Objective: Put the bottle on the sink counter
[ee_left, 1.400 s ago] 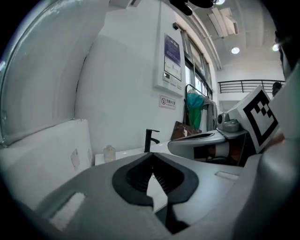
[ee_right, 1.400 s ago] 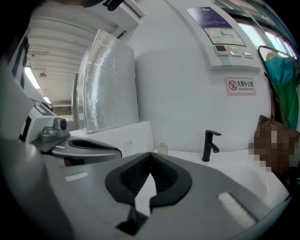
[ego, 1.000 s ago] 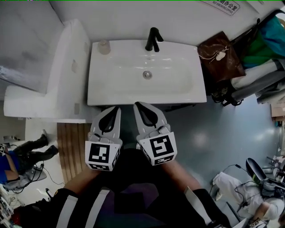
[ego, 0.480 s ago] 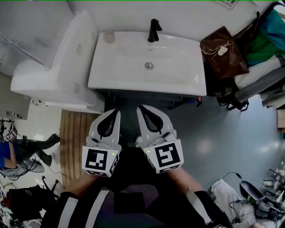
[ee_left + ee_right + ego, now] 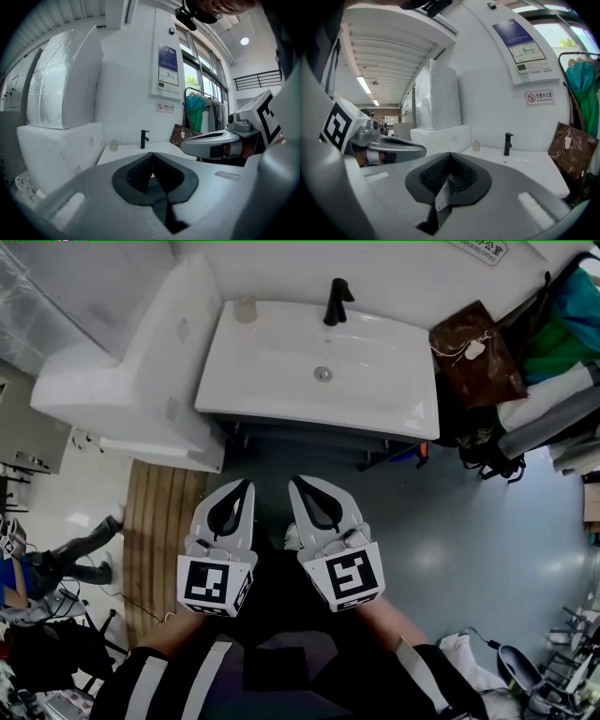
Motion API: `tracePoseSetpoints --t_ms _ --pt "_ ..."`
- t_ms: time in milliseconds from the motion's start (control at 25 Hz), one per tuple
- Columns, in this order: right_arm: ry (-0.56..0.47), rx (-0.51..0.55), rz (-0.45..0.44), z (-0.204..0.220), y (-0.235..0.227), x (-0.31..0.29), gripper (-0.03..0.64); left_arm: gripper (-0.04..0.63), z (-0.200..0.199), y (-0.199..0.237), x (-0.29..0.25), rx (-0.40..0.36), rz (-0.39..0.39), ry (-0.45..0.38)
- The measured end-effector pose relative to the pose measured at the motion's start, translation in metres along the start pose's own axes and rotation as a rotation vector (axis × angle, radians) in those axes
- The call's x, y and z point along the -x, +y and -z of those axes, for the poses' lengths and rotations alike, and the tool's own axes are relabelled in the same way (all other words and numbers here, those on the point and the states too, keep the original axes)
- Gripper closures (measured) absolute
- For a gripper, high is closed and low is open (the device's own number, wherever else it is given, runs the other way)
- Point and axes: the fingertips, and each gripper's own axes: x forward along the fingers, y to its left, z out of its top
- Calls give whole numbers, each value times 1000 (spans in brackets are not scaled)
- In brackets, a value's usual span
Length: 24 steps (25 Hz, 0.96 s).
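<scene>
White sink counter (image 5: 281,390) w/ bottle (image 5: 246,308) at back-left corner; left gripper (image 5: 247,485) & right gripper (image 5: 293,481) both pressed together, empty.

Left gripper (image 5: 153,157): jaws closed together, nothing between them. Beyond it: a white sink counter (image 5: 123,153) bearing a black faucet (image 5: 144,138) and, to the faucet's left by the wall, a small pale bottle (image 5: 113,145) standing upright; a brown bag (image 5: 179,135) and a green garment (image 5: 194,118) at the counter's far end; a wall panel (image 5: 168,70) above. At right, the right gripper (image 5: 213,143) with its marker cube (image 5: 271,114); at left, a large white wrapped block (image 5: 65,82).
</scene>
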Motion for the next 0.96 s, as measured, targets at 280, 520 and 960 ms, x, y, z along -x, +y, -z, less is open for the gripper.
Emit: tracePoseSetpoints --t_ms 280,520,960 --pt "-6 2 -19 0 11 0 617 592 1 5 13 2 -28 -11" --pt "-9 21 -25 2 13 0 617 592 0 8 16 4 -37 -15" --pt "-2 7 -6 4 2 3 617 592 -2 0 7 -8 -16 -16"
